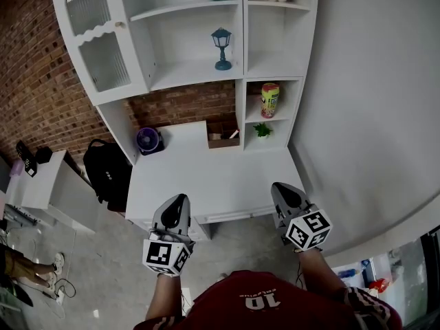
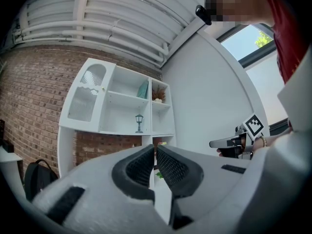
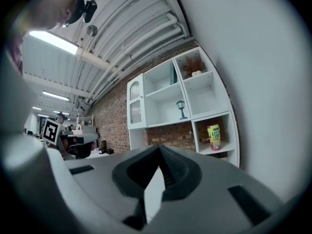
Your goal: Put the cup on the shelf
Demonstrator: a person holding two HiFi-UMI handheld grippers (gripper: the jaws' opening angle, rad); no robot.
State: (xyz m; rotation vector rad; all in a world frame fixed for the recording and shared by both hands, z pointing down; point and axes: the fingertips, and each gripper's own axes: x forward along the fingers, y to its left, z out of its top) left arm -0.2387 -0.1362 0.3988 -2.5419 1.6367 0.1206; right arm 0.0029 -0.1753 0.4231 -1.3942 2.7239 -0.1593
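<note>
- Shelf unit (image 1: 196,67): white, standing against a brick wall. It has a glazed door on its left side, open bays in the middle and a narrow column of compartments on its right side.
- Worktop (image 1: 213,177): white, projecting forward from the foot of the shelf unit.
- Left gripper (image 1: 180,199): held well in front of the shelf unit, at the worktop's front edge. Its jaws are together with nothing between them.
- Right gripper (image 1: 280,188): held level with the left one, also well clear of the shelf unit. Its jaws are together and empty.
- Cup (image 1: 270,100): yellow-green, standing upright in the right column of the shelf unit, in the compartment directly above the one holding a small plant (image 1: 262,130). Judged from this, the placement looks complete.
- Hazard, tipping: the cup is tall and narrow. Any further reach into its compartment with the jaws together would likely push it over.
- Hazard, clearance: the compartment walls stand close to the cup, so a gripper entering at an angle may strike the frame.
</note>
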